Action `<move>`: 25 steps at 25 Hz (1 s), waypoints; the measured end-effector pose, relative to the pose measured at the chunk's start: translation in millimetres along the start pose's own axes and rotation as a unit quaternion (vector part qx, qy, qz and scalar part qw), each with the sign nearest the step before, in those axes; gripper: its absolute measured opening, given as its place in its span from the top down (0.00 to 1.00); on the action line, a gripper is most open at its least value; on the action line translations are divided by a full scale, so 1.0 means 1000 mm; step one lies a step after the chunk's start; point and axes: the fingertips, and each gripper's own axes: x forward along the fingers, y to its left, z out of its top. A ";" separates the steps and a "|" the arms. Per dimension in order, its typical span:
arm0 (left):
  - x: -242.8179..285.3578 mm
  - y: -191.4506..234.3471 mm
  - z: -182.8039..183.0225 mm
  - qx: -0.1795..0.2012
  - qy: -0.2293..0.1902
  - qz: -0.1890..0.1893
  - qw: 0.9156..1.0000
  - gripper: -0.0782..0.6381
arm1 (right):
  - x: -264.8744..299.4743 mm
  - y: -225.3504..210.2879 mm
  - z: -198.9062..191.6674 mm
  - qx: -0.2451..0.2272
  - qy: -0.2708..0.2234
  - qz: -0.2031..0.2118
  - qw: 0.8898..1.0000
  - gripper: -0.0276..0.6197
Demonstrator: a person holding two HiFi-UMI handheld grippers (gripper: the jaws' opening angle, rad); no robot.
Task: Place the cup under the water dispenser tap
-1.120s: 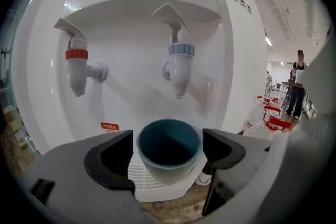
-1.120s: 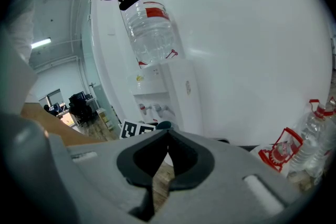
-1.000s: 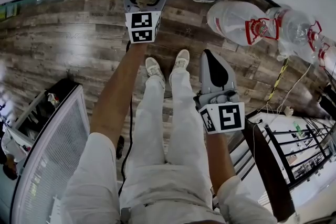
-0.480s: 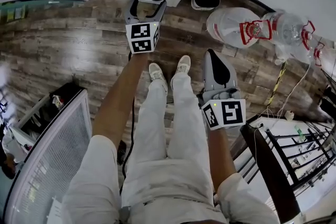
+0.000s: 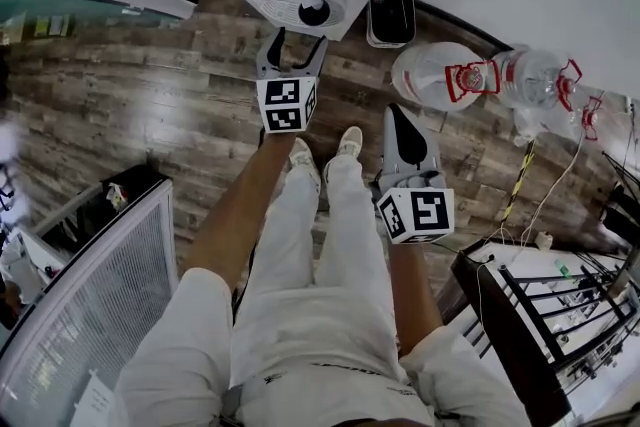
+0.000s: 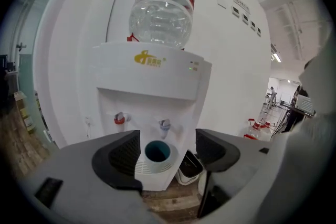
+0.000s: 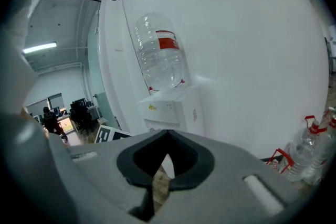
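On my feed the left gripper (image 5: 298,45) has its jaws apart, though they have just been closing in a little, and nothing sits between the pads. The cup (image 6: 157,152) I see through the gap stands beyond the tips, upright on the drip tray (image 6: 143,169) of the water dispenser (image 6: 152,73), just below the blue tap (image 6: 165,125). The right gripper (image 5: 396,118) is clenched tip to tip on nothing, back beside the person's leg and well apart from the dispenser.
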 end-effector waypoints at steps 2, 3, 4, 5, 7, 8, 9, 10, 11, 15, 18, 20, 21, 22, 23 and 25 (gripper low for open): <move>-0.015 -0.003 0.011 -0.004 -0.001 0.004 1.000 0.46 | -0.005 0.001 0.007 0.000 -0.002 -0.002 1.000 0.96; -0.023 -0.004 0.017 -0.005 0.000 0.007 1.000 0.47 | -0.009 0.002 0.011 0.000 -0.001 -0.002 1.000 0.96; -0.031 -0.004 0.023 -0.006 0.001 0.010 1.000 0.50 | -0.012 0.004 0.016 -0.001 0.001 -0.002 1.000 0.96; -0.039 -0.004 0.029 -0.007 0.001 0.013 1.000 0.52 | -0.016 0.007 0.020 -0.003 0.002 0.000 1.000 0.96; -0.055 -0.005 0.042 -0.005 0.001 0.017 1.000 0.56 | -0.022 0.014 0.029 -0.009 0.002 0.004 1.000 0.96; -0.063 -0.008 0.050 -0.002 0.000 0.017 1.000 0.58 | -0.025 0.017 0.035 -0.011 0.000 0.007 1.000 0.96; -0.070 -0.011 0.058 0.004 -0.001 0.017 1.000 0.59 | -0.028 0.019 0.042 -0.011 -0.002 0.010 1.000 0.96; -0.078 -0.016 0.065 0.011 -0.001 0.015 1.000 0.60 | -0.032 0.022 0.048 -0.010 -0.005 0.011 1.000 0.96; -0.085 -0.021 0.071 0.017 -0.001 0.013 1.000 0.61 | -0.036 0.024 0.054 -0.009 -0.007 0.012 1.000 0.96; -0.116 -0.032 0.094 0.018 -0.004 0.010 1.000 0.67 | -0.050 0.035 0.078 -0.010 -0.012 0.012 1.000 0.96; -0.140 -0.034 0.118 0.009 -0.019 0.018 1.000 0.78 | -0.057 0.045 0.092 -0.013 -0.010 0.016 1.000 0.96; -0.152 -0.036 0.133 0.012 -0.030 0.022 0.999 0.83 | -0.061 0.051 0.103 -0.018 -0.013 0.021 1.000 0.96; -0.158 -0.037 0.140 0.012 -0.035 0.024 0.999 0.85 | -0.063 0.053 0.110 -0.021 -0.017 0.022 0.999 0.96; -0.165 -0.039 0.147 0.011 -0.039 0.026 0.999 0.87 | -0.066 0.056 0.116 -0.022 -0.021 0.023 0.999 0.96; -0.173 -0.042 0.154 0.009 -0.042 0.026 0.999 0.89 | -0.070 0.059 0.122 -0.022 -0.023 0.025 0.999 0.96; -0.196 -0.052 0.164 0.009 -0.045 0.026 0.999 0.89 | -0.082 0.067 0.129 -0.022 -0.019 0.029 0.999 0.96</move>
